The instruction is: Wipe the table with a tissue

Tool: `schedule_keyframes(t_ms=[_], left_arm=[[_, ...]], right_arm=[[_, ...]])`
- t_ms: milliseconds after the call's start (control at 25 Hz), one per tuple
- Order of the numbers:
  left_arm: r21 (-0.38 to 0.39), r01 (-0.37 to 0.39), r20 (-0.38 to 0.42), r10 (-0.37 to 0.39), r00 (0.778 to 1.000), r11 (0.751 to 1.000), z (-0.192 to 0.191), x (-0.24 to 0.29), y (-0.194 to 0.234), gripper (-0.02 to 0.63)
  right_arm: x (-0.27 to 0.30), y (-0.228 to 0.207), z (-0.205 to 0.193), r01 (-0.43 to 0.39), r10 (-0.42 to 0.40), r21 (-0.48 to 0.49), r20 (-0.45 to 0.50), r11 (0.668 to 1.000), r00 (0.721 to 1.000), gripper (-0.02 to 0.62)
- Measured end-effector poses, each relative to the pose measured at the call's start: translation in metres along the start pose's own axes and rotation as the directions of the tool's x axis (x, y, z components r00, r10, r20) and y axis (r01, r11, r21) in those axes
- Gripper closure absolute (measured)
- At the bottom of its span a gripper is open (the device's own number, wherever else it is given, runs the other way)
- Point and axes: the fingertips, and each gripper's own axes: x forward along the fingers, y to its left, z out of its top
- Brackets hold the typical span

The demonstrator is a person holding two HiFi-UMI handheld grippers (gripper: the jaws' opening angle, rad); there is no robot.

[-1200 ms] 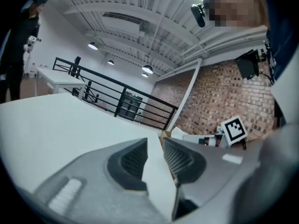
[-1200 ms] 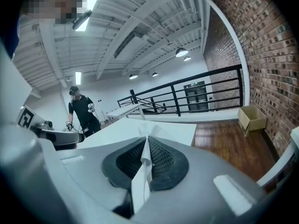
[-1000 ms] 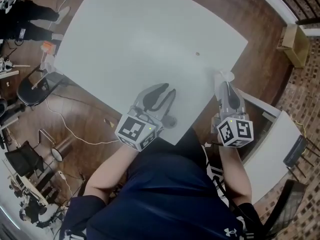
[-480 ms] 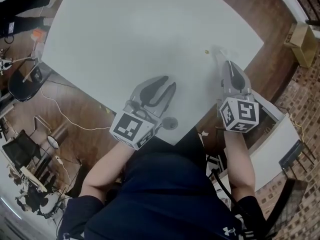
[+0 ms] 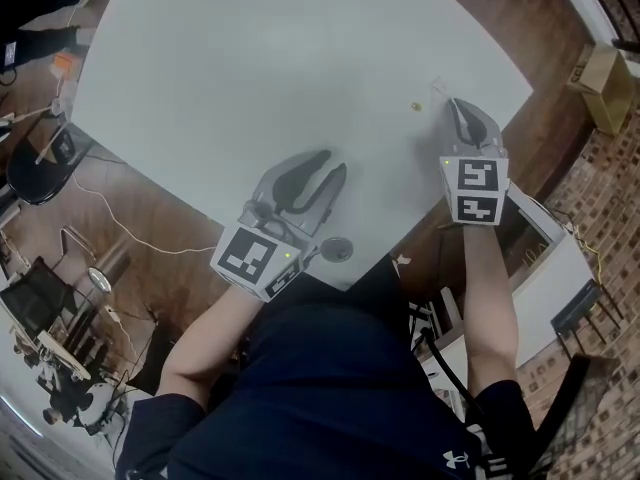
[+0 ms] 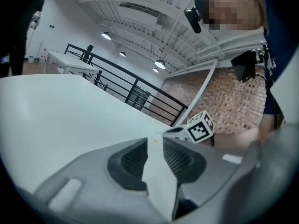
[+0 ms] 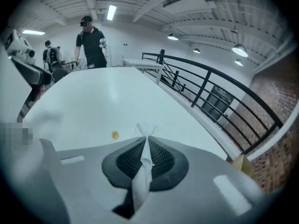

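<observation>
The white table (image 5: 260,58) fills the upper part of the head view. My right gripper (image 5: 457,105) rests low over its right corner, shut on a white tissue (image 7: 141,171) whose crumpled end (image 7: 145,128) pokes out past the tips. A small yellowish spot (image 5: 416,106) lies on the table just left of those tips and shows in the right gripper view as a spot (image 7: 115,135). My left gripper (image 5: 333,162) hovers over the table's near edge, open, with only bare table showing between its jaws (image 6: 159,141). The right gripper's marker cube (image 6: 201,127) appears ahead of it.
Wooden floor surrounds the table. A cardboard box (image 5: 598,78) sits at the far right, a second white table (image 5: 545,268) at the lower right, and chairs and cables (image 5: 35,163) at the left. People (image 7: 92,41) stand beyond the table's far end, beside a black railing (image 7: 210,87).
My right gripper has moved forward from the table's edge, carrying the tissue up beside the yellowish spot. The left gripper has stayed open in nearly the same place.
</observation>
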Motion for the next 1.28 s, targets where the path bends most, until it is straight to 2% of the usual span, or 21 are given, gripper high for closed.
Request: schedule_keyframes(t_ms=[120, 280, 560, 1280], left_arm=[[-0.014, -0.006, 0.009, 0.006, 1.0, 1.0, 0.002, -0.001, 0.0, 0.503], [-0.026, -0.014, 0.022, 0.014, 1.0, 1.0, 0.003, -0.009, 0.004, 0.503], [-0.035, -0.022, 0.029, 0.023, 0.999, 0.999, 0.0, -0.017, 0.004, 0.511], [-0.029, -0.018, 0.07, 0.02, 0.997, 0.999, -0.005, -0.041, -0.002, 0.518]], right_arm=[[0.009, -0.002, 0.001, -0.026, 0.026, -0.11, -0.005, 0.994, 1.0, 0.581], [0.016, 0.006, 0.01, -0.057, 0.06, -0.241, 0.007, 0.969, 0.998, 0.581], [0.013, 0.024, 0.014, -0.115, 0.133, -0.348, 0.029, 0.93, 0.991, 0.583], [-0.005, 0.081, 0.002, -0.2, 0.221, -0.427, -0.001, 0.882, 0.975, 0.583]])
